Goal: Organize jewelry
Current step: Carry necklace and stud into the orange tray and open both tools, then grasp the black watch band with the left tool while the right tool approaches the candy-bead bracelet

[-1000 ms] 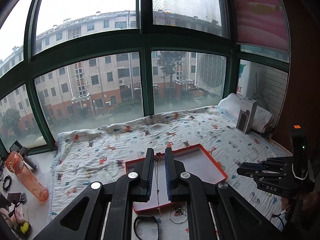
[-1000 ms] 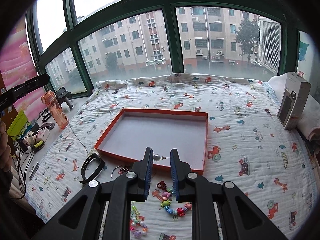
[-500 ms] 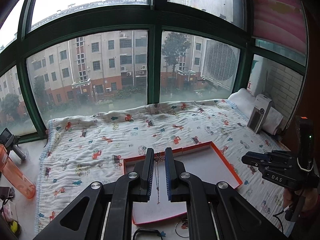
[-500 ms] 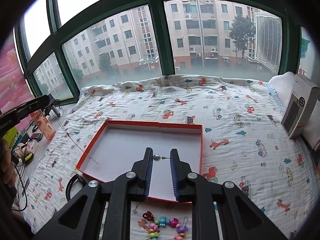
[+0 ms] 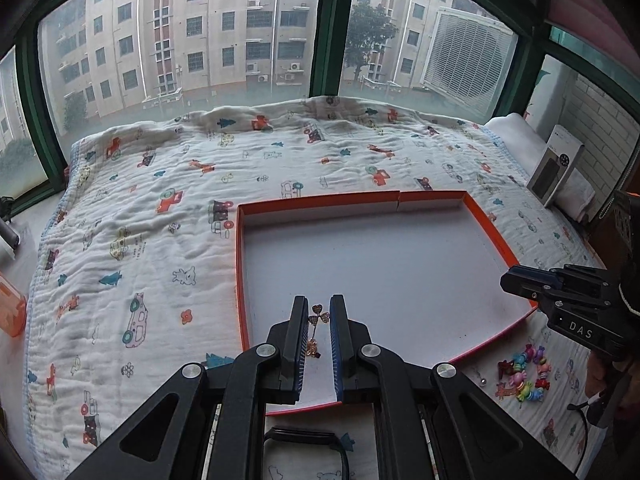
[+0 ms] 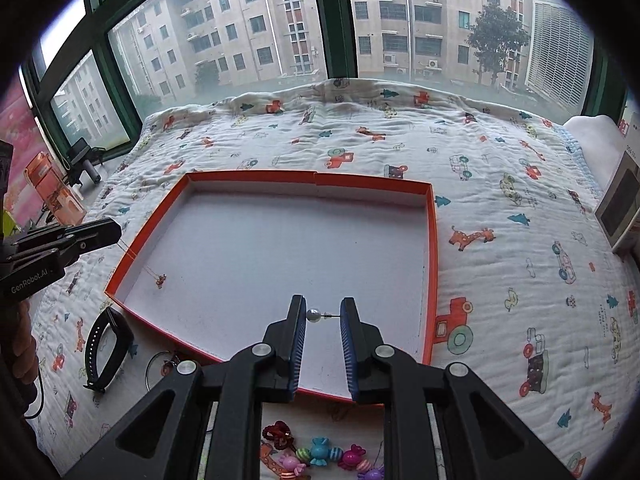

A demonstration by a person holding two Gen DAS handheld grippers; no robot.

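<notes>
1. Left tongs (image 5: 318, 322) are closed on a fine gold necklace (image 5: 316, 330); its flower-shaped pendant sits pinched between the pads, and the chain hangs down to a small charm at its end.
2. Right tongs (image 6: 323, 315) are clamped on a pearl stud earring (image 6: 313, 315), the pearl against the left pad and the thin post running crosswise to the right pad.
3. Both pairs of tongs hover over the orange-rimmed box lid (image 5: 238, 264) lying on the printed quilt (image 5: 152, 208) of the bed; its white floor is bare apart from the necklace's lower end.
4. Seen from the right wrist, the necklace's charm (image 6: 160, 279) rests on the lid floor close to the left rim, with the chain slanting up over that rim to the left tongs (image 6: 102, 232).
5. What the next move probably turns on: each piece already hangs directly above the lid, so the drop is straight down. The necklace's long axis runs down from the left tongs, which hold it low by the left rim; the earring sits over the lid's near edge, close to the middle.
6. Outside the lid, on the quilt, lie a candy-bead bracelet (image 5: 524, 372), a black wristband (image 6: 105, 346) and a ring-shaped keyring (image 6: 162, 364), not yet sorted.
</notes>
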